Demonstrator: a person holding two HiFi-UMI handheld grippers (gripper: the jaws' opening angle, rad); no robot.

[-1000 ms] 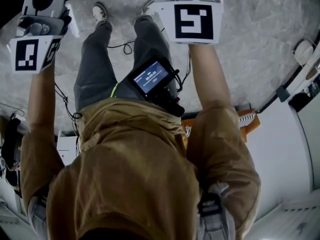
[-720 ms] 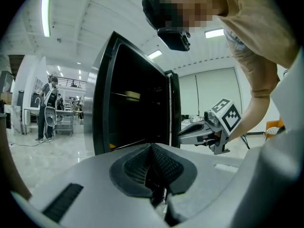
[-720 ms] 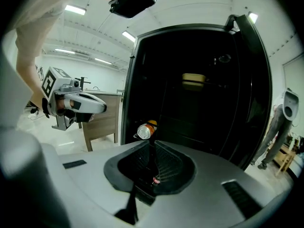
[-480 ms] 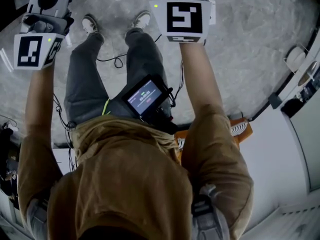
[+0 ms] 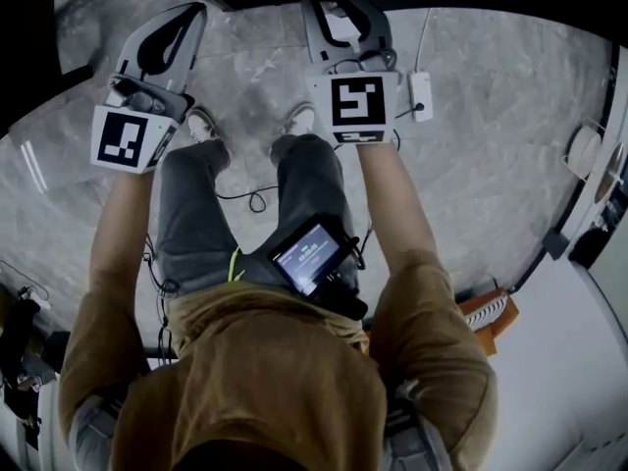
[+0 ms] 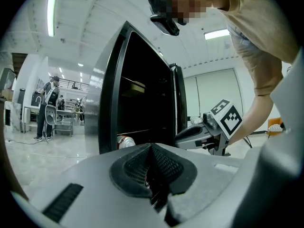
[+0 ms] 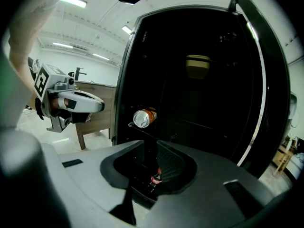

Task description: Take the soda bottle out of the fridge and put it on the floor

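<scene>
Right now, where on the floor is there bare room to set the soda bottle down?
Open marble floor right of the white box; also floor left of the left shoe. It is crowded around the shoes, where a cable loops between the legs.

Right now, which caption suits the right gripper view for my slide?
Right gripper, jaws just opening and gripping nothing, faces the soda bottle in the open fridge, beneath a can.

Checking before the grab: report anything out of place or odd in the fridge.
A can lies on its side at the front left of the fridge, its end facing out; it might roll. The bottle below it looks upright. No spill shows, though the interior is dark.
</scene>
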